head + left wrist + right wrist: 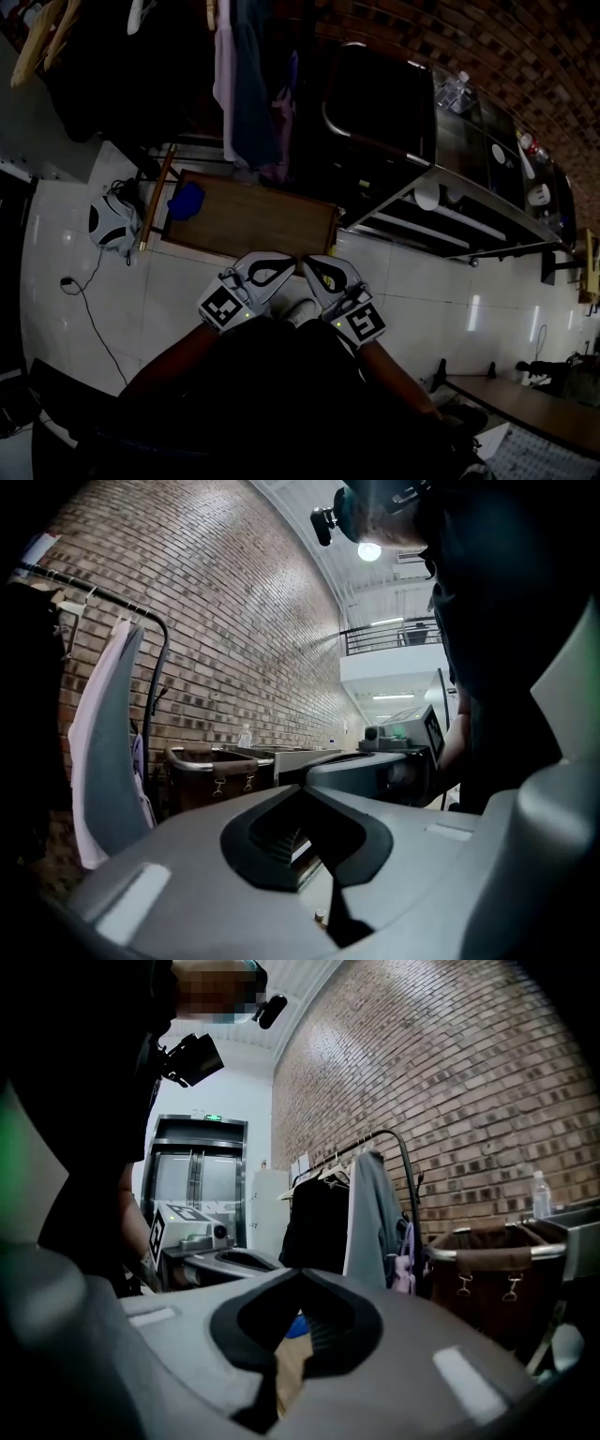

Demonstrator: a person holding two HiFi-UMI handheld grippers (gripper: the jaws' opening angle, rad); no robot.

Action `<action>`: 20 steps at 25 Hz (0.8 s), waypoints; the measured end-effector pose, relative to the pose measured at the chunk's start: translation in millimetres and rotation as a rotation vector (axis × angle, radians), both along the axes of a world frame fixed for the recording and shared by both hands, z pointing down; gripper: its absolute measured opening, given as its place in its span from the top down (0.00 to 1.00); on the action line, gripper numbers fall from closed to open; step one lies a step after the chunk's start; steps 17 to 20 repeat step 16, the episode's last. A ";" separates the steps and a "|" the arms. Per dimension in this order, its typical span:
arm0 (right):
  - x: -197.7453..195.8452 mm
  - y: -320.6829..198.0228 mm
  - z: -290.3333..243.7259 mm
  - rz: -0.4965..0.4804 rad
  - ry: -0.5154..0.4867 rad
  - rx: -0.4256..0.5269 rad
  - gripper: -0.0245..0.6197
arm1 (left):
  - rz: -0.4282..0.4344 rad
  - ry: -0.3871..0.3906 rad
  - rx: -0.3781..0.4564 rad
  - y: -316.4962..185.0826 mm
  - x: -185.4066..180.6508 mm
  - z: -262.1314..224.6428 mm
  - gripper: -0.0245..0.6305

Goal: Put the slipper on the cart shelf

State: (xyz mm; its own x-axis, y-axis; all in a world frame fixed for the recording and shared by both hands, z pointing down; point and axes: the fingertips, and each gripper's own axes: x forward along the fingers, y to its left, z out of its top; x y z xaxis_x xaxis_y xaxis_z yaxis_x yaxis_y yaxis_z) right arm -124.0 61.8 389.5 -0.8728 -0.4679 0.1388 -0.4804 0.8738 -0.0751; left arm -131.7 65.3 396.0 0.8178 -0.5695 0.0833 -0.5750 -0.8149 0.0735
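A blue slipper (187, 200) lies on the left end of a low wooden board (253, 220) on the floor. Through the right gripper's jaw window a bit of the slipper (295, 1326) and of the board (291, 1368) shows. The metal cart (441, 141) with its open shelves (450, 225) stands to the right of the board. Both grippers hover close to my body, in front of the board's near edge. My left gripper (289, 264) (300, 789) is shut and holds nothing. Beside it, my right gripper (307, 264) (300, 1271) is shut and empty too.
A clothes rack with hanging garments (248, 84) (370, 1213) stands behind the board. The cart carries a brown bag (211, 771) (497, 1265) and a bottle (453, 89). A white device with a cable (111, 225) lies on the tiled floor at left. A table (525, 398) sits at lower right.
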 end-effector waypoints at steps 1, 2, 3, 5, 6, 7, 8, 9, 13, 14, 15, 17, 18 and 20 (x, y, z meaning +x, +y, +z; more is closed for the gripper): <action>-0.1 -0.4 -1.5 0.002 -0.001 0.003 0.96 | 0.002 0.004 0.000 0.2 0.9 -1.0 0.96; 0.1 -1.0 -3.0 0.004 -0.001 0.006 0.96 | 0.006 0.007 0.002 0.1 1.8 -1.8 0.96; 0.6 -1.6 -4.3 0.008 -0.001 0.008 0.96 | 0.010 0.008 0.004 -0.2 2.8 -2.4 0.96; 2.4 -1.8 -6.0 0.011 -0.001 0.013 0.96 | 0.013 0.011 0.004 -1.0 4.8 -3.9 0.96; 3.3 -1.3 -6.6 0.011 0.000 0.014 0.96 | 0.014 0.013 0.006 -1.4 5.8 -5.2 0.96; 4.2 -0.4 -7.4 0.009 -0.001 0.015 0.96 | 0.015 0.015 0.008 -1.7 6.9 -6.9 0.96; 5.2 1.0 -8.4 0.008 -0.002 0.015 0.96 | 0.016 0.019 0.010 -1.6 8.2 -8.9 0.96; 6.2 2.5 -9.4 0.006 -0.001 0.015 0.96 | 0.016 0.023 0.010 -1.2 9.6 -11.0 0.96; 10.6 6.2 -11.3 0.009 -0.001 0.013 0.96 | 0.021 0.022 0.012 0.2 14.5 -15.4 0.96; 11.7 7.0 -10.5 0.011 -0.002 0.009 0.96 | 0.022 0.021 0.014 0.7 15.2 -15.8 0.96; 12.7 7.8 -9.5 0.013 -0.003 0.006 0.96 | 0.022 0.020 0.017 1.3 15.8 -16.2 0.96; 13.7 8.7 -8.6 0.014 -0.005 0.002 0.96 | 0.023 0.019 0.021 1.9 16.3 -16.5 0.96; 13.7 8.7 -8.6 0.014 -0.005 0.002 0.96 | 0.023 0.019 0.021 1.9 16.3 -16.5 0.96; 13.7 8.7 -8.6 0.014 -0.005 0.002 0.96 | 0.023 0.019 0.021 1.9 16.3 -16.5 0.96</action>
